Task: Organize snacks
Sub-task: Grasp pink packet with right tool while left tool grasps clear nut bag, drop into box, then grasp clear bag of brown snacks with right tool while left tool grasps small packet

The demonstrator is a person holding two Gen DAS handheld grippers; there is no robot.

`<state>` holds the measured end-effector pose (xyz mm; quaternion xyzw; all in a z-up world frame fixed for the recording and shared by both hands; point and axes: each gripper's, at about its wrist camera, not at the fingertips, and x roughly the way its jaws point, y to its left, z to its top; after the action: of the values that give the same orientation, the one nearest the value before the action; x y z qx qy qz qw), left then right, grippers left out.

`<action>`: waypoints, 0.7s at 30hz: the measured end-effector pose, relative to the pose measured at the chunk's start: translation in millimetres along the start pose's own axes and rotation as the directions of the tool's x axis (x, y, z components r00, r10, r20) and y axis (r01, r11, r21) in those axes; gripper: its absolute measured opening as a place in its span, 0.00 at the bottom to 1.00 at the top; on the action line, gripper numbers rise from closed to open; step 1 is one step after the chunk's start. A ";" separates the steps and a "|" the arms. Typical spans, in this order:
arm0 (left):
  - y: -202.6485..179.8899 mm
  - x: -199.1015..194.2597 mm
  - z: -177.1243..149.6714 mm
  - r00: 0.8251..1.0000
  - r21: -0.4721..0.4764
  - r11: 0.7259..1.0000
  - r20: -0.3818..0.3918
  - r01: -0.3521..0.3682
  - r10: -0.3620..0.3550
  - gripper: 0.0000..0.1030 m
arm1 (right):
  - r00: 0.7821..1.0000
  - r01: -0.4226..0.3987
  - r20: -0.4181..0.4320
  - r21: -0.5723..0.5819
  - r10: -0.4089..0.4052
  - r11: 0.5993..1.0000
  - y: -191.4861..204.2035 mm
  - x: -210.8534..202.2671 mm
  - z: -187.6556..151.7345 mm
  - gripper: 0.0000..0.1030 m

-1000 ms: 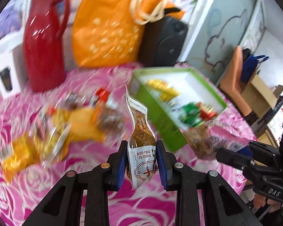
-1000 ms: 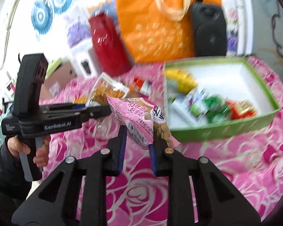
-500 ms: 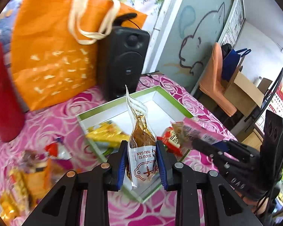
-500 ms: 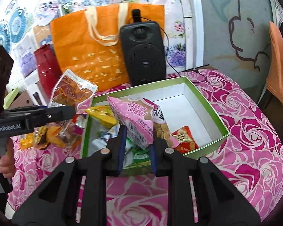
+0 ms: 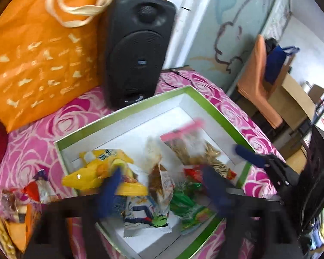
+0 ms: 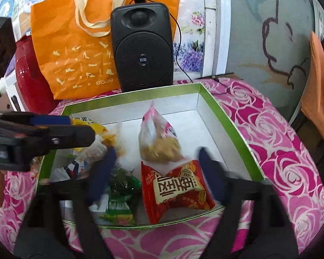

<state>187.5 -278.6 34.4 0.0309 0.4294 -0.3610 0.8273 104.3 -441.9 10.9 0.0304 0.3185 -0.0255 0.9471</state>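
With both tongs spread wide and gripping nothing, the action sits right over the green box [image 6: 226, 116] on the counter [image 6: 280, 151]. Right tongs [image 6: 155, 172] hang above the near edge of the box, the pink packet [image 6: 157, 138] just ahead of them, tipped up with its long axis pointing away toward the speaker [image 6: 142, 45]. Left tongs [image 5: 162, 190] hover over the box's near corner, a clear pouch [image 5: 159, 174] lying between the fingers but loose, blurred. Looks like both drops are done! What's left, by my read, is the heap of loose snacks [image 5: 21, 196] outside the box, off to the left, so the left tongs are nearer and should swing that way.
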 end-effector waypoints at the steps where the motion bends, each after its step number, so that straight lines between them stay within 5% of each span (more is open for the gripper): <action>1: 1.7 -5.8 -1.4 0.999 -0.008 1.000 0.041 -0.011 0.011 0.88 | 1.000 -0.001 0.014 -0.015 0.001 1.000 1.4 -2.8 -0.8 0.88; 5: 7.2 -15.1 -0.3 0.996 -0.011 0.999 0.067 -0.053 0.054 0.89 | 1.000 0.010 0.005 -0.019 -0.010 1.000 1.1 -5.4 -2.5 0.96; 21: 9.5 -80.1 -25.1 0.985 -0.018 0.996 0.150 -0.090 0.091 0.89 | 0.998 -0.055 0.017 -0.003 0.055 0.998 30.1 -50.8 -1.2 0.98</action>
<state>146.5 -216.9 74.8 0.0184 0.3660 -0.3220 0.8730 65.2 -410.4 41.8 0.0378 0.3096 0.0008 0.9501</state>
